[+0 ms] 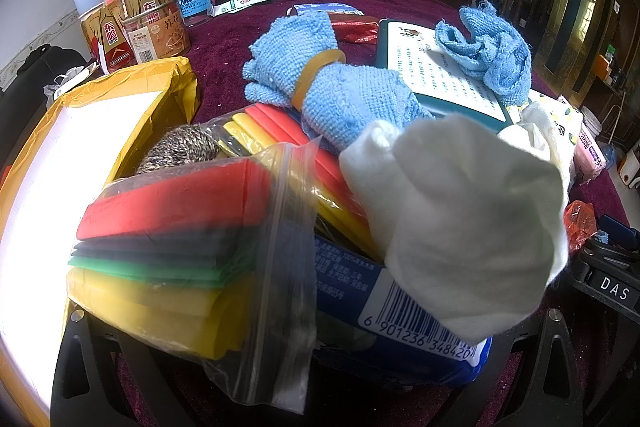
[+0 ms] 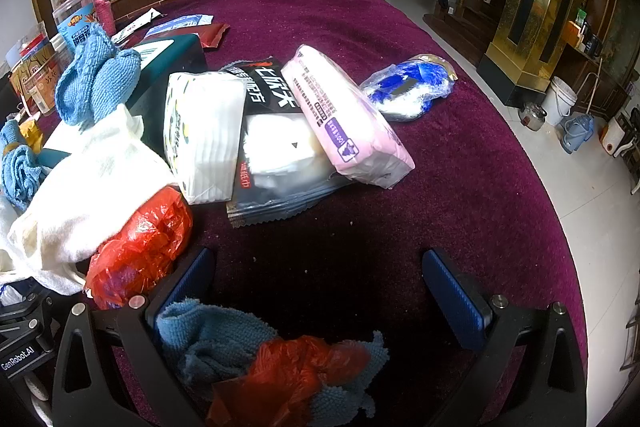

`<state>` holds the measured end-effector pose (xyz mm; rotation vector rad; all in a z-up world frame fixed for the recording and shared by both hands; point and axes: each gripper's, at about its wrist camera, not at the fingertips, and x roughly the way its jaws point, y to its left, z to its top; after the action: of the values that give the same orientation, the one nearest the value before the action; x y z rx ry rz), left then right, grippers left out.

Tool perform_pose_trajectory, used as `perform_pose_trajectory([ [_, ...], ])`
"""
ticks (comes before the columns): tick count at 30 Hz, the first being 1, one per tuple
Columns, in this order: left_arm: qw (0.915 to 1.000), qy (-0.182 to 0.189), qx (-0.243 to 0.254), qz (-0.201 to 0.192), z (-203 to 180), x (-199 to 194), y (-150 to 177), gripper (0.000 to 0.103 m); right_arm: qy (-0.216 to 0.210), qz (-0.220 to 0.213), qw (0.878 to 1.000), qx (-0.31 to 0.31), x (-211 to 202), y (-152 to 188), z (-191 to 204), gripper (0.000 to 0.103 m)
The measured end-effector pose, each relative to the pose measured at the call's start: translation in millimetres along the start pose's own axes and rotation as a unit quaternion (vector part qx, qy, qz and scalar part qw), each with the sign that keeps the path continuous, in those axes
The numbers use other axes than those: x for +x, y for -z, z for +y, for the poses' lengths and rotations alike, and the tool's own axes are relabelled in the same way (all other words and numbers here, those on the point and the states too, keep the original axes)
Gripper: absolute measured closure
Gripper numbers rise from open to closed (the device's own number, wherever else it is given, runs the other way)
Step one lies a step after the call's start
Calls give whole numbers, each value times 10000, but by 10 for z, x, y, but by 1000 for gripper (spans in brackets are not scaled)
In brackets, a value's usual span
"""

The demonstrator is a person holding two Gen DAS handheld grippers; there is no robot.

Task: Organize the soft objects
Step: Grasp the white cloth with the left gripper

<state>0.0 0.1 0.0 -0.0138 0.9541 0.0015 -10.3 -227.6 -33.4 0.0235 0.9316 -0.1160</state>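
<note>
In the left wrist view my left gripper stands wide open. A zip bag of coloured foam sheets, a blue barcoded pack and a white cloth cover its fingertips. Behind them lies a blue towel rolled in a yellow band, and a crumpled blue cloth rests on a teal box. My right gripper is open over the purple table. A small blue cloth and a red plastic bag lie loose between its fingers near their base.
Ahead of the right gripper are a white tissue pack, a black wipes pack, a pink tissue pack and a blue-white bag. A yellow envelope and snack cans stand far left. The table's edge curves along the right.
</note>
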Motion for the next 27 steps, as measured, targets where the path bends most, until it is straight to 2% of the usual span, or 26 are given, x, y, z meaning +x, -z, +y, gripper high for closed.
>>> perform_pose_trajectory([
  [14, 10000, 0, 0, 0, 1, 0, 0, 0, -1, -3, 10000, -2, 5, 0, -3, 0],
  [17, 10000, 20, 3, 12, 5, 0, 0, 0, -106, 14, 9999, -88, 6, -5, 18, 0],
  [22, 9991, 237, 292, 199, 17, 57, -16, 0, -214, 368, 9988, -226, -19, 0, 24, 0],
  [27, 9992, 162, 281, 211, 31, 10, -16, 0, -174, 594, 9977, -285, -106, 99, 9, 0],
])
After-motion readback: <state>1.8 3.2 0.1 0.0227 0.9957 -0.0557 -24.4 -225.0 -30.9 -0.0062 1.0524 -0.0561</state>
